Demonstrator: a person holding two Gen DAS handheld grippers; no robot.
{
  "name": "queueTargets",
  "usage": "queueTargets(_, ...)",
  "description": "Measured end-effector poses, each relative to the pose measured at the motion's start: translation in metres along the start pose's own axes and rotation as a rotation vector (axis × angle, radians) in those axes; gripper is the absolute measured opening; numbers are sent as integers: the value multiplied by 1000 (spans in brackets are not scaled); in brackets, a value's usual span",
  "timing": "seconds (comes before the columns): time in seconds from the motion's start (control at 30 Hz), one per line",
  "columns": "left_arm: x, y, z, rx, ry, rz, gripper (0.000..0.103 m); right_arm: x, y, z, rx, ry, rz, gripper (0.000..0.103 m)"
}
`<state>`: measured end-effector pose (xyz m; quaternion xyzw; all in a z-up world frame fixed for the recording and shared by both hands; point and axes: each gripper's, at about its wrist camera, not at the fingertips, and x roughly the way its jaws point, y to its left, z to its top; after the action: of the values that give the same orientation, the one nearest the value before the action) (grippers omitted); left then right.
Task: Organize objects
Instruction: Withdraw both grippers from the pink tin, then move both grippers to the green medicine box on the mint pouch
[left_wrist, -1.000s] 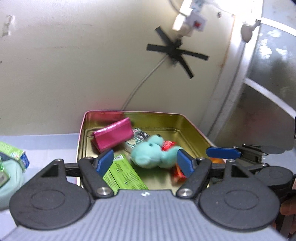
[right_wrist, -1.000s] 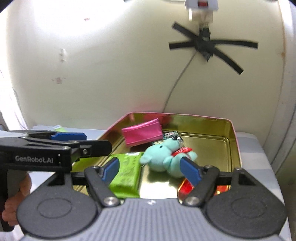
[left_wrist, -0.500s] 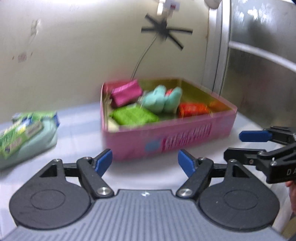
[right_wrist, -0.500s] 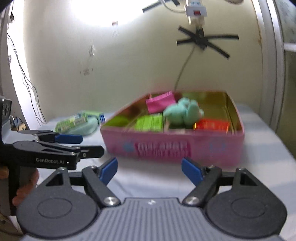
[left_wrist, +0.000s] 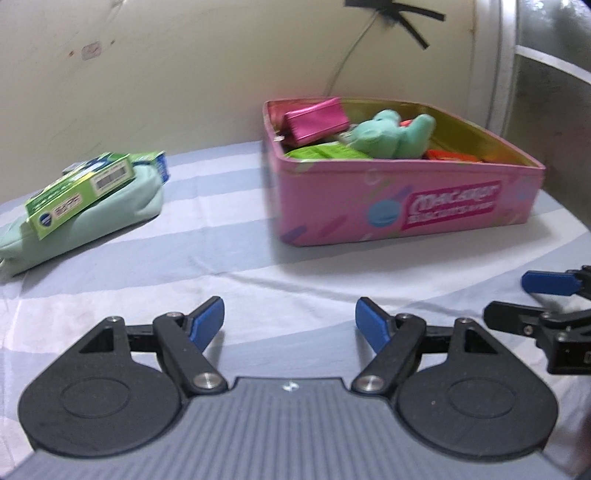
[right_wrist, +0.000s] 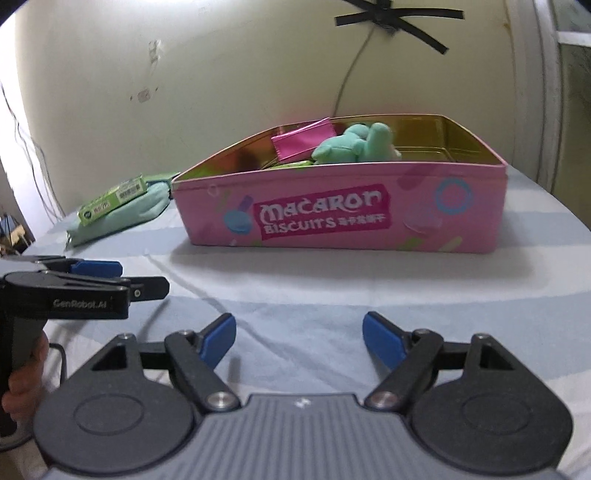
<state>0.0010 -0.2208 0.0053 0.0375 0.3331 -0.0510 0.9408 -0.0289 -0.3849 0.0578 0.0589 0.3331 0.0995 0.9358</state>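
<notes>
A: How are the two tools set?

B: The left tool is held spread above the striped cloth that covers the tabletop; nothing is gripped between its blue pads. The right tool is likewise released and empty. Its jaws have just been opening slightly, with nothing between them.

A: Where is the tin located?

B: The pink biscuit tin is placed on the cloth ahead of both tools, well apart from them, with no lid on it. Its gold interior is exposed, and lettering reading "Macaron Biscuits" is printed on the near wall.

A: What is contained in it?

B: A mint-green plush toy is seen near the middle. A magenta pouch is leaned toward the back corner, a bright green packet is laid in front of it, and a red-orange packet is laid to the toy's right in the left wrist view.

A: What is left outside the tin?

B: A pale green pouch is laid on the cloth to the left of the tin, apart from it. A green box is rested on top of that pouch.

A: Is each tool visible to the other camera?

B: Yes. The right tool is seen at the right edge of the left wrist view, and the left tool at the left edge of the right wrist view, gripped by a hand.
</notes>
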Motion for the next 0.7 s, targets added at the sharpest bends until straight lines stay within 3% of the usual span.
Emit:
queueTargets(0.23,6,23,-1,-32,9,35,83,12,29,1,-87,12,4,81)
queueTargets(0.7,5,103,-15,-88,1,87,92,52,125,16,-241,70,149,82)
